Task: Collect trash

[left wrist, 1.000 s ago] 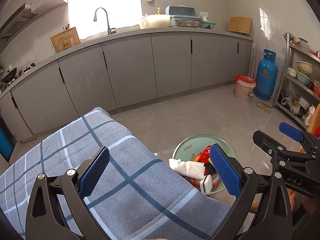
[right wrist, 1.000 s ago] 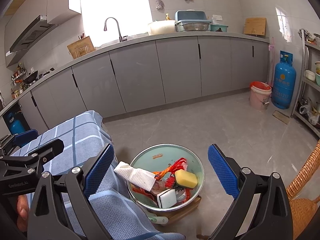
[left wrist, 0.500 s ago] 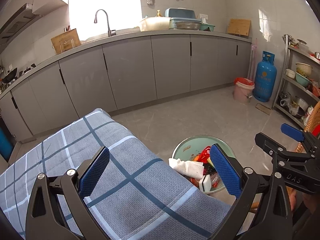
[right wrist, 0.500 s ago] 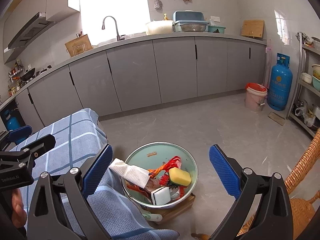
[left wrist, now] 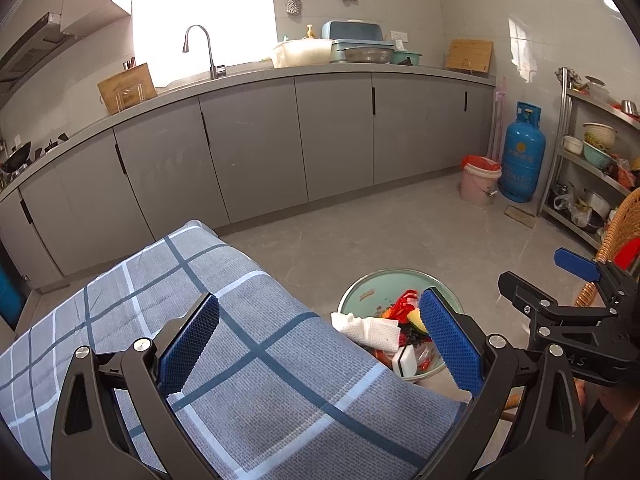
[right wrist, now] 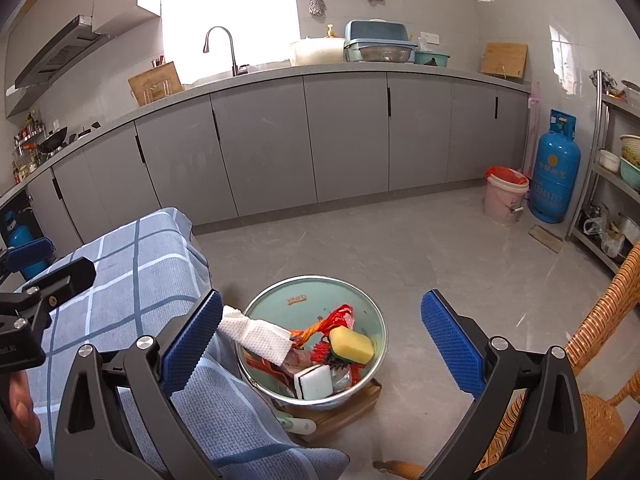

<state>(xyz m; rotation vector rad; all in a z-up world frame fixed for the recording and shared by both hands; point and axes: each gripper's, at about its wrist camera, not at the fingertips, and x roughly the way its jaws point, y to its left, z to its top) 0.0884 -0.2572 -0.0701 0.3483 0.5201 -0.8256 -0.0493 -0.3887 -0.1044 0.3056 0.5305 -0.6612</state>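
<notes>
Below your right gripper (right wrist: 320,344), jaws spread and empty, the trash bowl (right wrist: 276,300) sits on the floor; tablecloth (left wrist: 260,360) hides its near rim. Left gripper (left wrist: 320,344) likewise released; lower trash probably wrappers.

Both grippers share one build: the left gripper (left wrist: 320,344) and the right gripper (right wrist: 322,344) have black plastic arms with cut-out slots, silver round screws at the joints and blue ribbed pads (right wrist: 452,346). White lettering marks the black body at the right edge of the left view, and bare skin of a hand (right wrist: 22,404) shows at the lower left of the right view.
</notes>
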